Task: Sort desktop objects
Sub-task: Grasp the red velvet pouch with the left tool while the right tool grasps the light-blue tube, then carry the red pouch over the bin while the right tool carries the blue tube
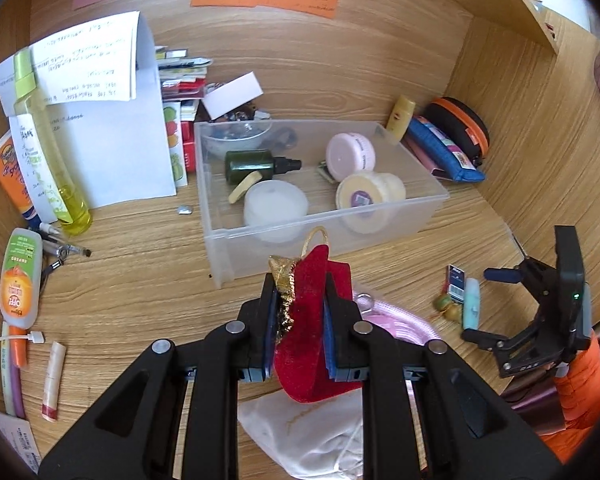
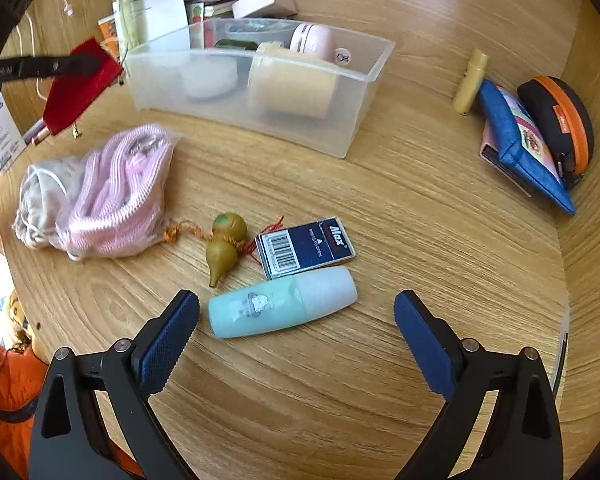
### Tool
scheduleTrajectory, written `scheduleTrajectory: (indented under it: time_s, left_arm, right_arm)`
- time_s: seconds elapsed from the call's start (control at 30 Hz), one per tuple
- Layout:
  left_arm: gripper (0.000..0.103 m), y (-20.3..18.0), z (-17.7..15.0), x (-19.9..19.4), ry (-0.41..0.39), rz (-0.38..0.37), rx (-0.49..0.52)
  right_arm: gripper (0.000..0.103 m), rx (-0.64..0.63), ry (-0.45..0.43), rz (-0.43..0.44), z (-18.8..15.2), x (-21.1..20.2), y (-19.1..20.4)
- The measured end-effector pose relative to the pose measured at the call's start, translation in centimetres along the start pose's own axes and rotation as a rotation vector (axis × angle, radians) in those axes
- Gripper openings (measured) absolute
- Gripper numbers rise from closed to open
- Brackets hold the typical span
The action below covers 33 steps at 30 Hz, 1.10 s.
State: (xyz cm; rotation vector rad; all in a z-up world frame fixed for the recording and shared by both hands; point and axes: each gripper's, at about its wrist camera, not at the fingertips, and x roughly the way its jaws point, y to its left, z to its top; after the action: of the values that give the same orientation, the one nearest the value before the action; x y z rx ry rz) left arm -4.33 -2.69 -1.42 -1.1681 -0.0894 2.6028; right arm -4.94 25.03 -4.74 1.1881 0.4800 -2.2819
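My left gripper (image 1: 300, 312) is shut on a red velvet pouch (image 1: 312, 320) with gold trim, held above the desk just in front of the clear plastic bin (image 1: 328, 220). The pouch also shows in the right wrist view (image 2: 78, 84), left of the bin (image 2: 352, 120). The bin holds a green bottle (image 1: 256, 165), a pink jar (image 1: 350, 151), a cream jar (image 1: 370, 196) and a white jar (image 1: 275, 206). My right gripper (image 2: 296, 320) is open, low over the desk, with a pale blue bottle (image 2: 282, 306) lying between its fingers. It also shows in the left wrist view (image 1: 500, 304).
A blue staple box (image 2: 305, 247), a gourd charm (image 2: 225, 246) and a bagged pink cord (image 2: 112, 196) with a white pouch (image 2: 40, 200) lie nearby. A blue pencil case (image 2: 520, 148), an orange-zip case (image 2: 560, 120) and a yellow tube (image 2: 470, 80) sit far right. Bottles, tubes and papers (image 1: 100, 120) crowd the left.
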Motion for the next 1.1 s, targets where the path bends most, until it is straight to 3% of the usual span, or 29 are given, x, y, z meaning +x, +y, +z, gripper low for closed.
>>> scheduleTrajectory:
  time_s: [0.07, 0.1, 0.13, 0.4, 0.53, 0.77, 1.1]
  left_arm:
    - [0.019, -0.2, 0.0, -0.1, -0.009, 0.011, -0.007]
    - [0.019, -0.2, 0.1, -0.2, -0.013, 0.018, -0.008]
    - [0.019, -0.1, 0.2, -0.2, -0.015, 0.027, -0.013]
    - [0.019, 0.5, 1.4, -0.6, -0.043, 0.052, -0.035]
    - [0.019, 0.7, 2.3, -0.7, -0.063, 0.051, -0.039]
    - [0.019, 0.9, 4.1, -0.7, -0.099, 0.044, -0.062]
    - [0.019, 1.9, 7.4, 0.4, -0.162, 0.059, -0.100]
  right_arm:
    - [0.084, -0.013, -0.009, 0.017, -0.1, 0.1, 0.0]
    - [0.072, -0.016, -0.020, 0.027, -0.1, 0.0, -0.1]
    - [0.072, -0.014, -0.027, 0.032, -0.1, -0.1, -0.1]
    - [0.071, 0.025, -0.060, 0.033, 0.0, -0.6, -1.4]
    - [0.071, 0.081, -0.126, 0.000, 0.7, -2.1, -2.2]
    - [0.071, 0.131, -0.271, -0.037, 4.2, -4.0, -2.1]
    - [0.071, 0.115, -0.364, -0.010, 9.9, -4.3, -1.3]
